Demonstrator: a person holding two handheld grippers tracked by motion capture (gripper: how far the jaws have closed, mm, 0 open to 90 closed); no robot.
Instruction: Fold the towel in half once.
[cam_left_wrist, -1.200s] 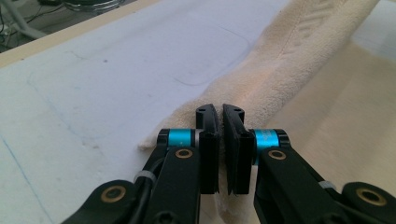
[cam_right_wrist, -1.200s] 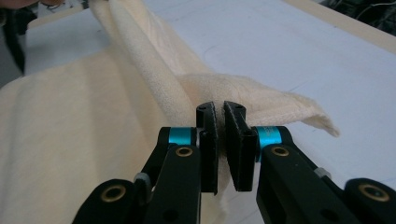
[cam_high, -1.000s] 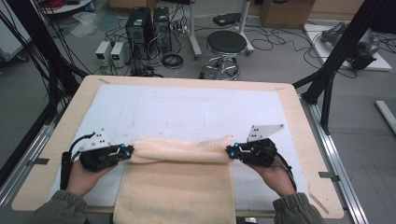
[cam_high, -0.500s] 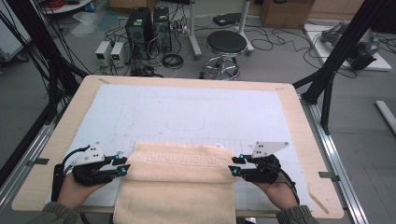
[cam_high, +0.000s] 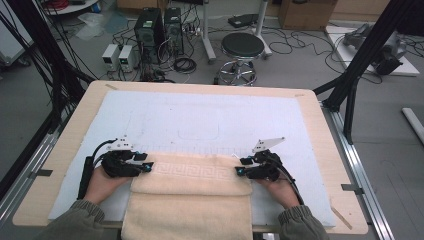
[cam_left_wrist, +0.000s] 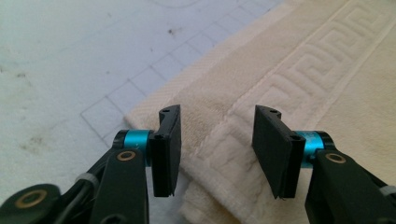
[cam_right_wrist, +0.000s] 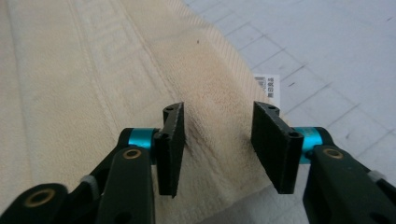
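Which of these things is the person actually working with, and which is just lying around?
In use:
- cream towel
- left gripper
- right gripper
- white mat

Lying about:
- black stool
- computer towers
- floor cables

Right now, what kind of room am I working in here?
Most likely a lab or recording workshop, not a home: black frame posts flank the table, computer towers and loose cables sit on the grey floor, with a stool beyond.

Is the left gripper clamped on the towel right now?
No: in the left gripper view the left gripper has its jaws apart, having just opened, with the cream towel lying flat beneath the gap, not pinched.
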